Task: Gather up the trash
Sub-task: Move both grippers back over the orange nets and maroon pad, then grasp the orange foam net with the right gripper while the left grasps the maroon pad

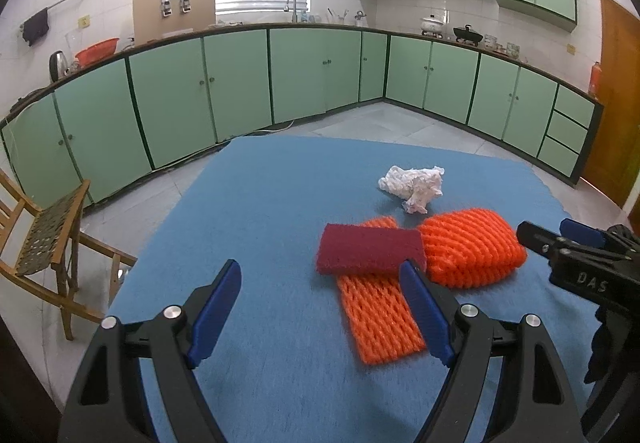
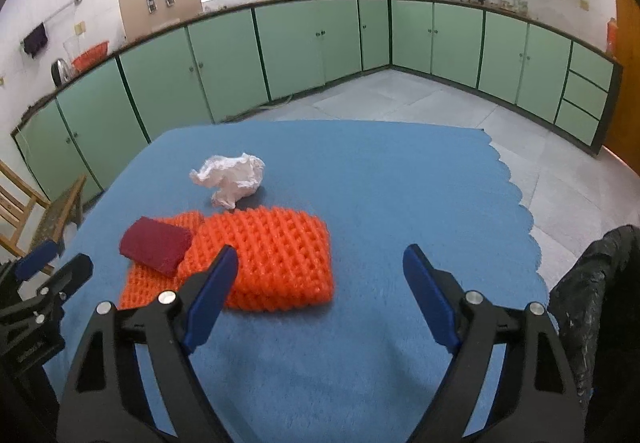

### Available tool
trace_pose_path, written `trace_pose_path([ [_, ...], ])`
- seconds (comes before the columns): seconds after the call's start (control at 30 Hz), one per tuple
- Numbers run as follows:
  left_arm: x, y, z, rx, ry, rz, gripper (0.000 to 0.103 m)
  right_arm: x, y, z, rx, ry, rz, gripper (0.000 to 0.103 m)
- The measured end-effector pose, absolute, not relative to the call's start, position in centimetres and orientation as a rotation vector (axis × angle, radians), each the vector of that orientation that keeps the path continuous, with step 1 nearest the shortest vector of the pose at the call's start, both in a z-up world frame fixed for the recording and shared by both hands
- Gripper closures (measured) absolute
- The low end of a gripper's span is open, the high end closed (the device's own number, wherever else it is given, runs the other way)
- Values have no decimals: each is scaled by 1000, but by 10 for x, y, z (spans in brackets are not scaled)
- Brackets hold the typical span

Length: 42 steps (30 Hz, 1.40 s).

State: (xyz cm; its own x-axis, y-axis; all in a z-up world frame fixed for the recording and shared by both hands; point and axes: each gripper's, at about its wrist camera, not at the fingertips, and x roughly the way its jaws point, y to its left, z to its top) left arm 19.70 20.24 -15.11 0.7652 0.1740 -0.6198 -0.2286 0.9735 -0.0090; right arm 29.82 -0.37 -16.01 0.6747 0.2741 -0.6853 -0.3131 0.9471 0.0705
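Note:
A crumpled white tissue (image 1: 413, 184) (image 2: 231, 179) lies on the blue table mat (image 1: 260, 243) (image 2: 380, 195). In front of it lie a thick orange foam net (image 1: 472, 253) (image 2: 276, 259), a flat orange foam net (image 1: 380, 315) and a dark red sponge block (image 1: 370, 250) (image 2: 156, 245) resting on the nets. My left gripper (image 1: 322, 283) is open and empty, just short of the sponge. My right gripper (image 2: 320, 265) is open and empty, its left finger over the thick net's near edge. The right gripper also shows in the left wrist view (image 1: 552, 231).
A wooden chair (image 1: 44, 239) stands left of the table. Green kitchen cabinets (image 1: 320, 71) run along the far walls. A dark bag-like object (image 2: 596, 291) sits at the right edge of the right wrist view.

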Motion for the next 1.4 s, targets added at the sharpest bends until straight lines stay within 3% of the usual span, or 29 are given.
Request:
trace_pose_path([
  [0.27,218,203,-159,-97,676,207,23,310,6,-188,-69,840,355,29],
  [0.33,224,202,-162,-97,684,201,23,309,7,-188,-64,842,386,42],
  [0.4,230,203,-166,-101,694,196,23,310,8,-187,-43,849,438,62],
  [0.5,237,205,-170,-112,712,192,23,306,8,-184,-39,836,468,78],
  [1.4,272,186,-187,-141,800,107,18,304,-17,-183,-10,814,389,80],
])
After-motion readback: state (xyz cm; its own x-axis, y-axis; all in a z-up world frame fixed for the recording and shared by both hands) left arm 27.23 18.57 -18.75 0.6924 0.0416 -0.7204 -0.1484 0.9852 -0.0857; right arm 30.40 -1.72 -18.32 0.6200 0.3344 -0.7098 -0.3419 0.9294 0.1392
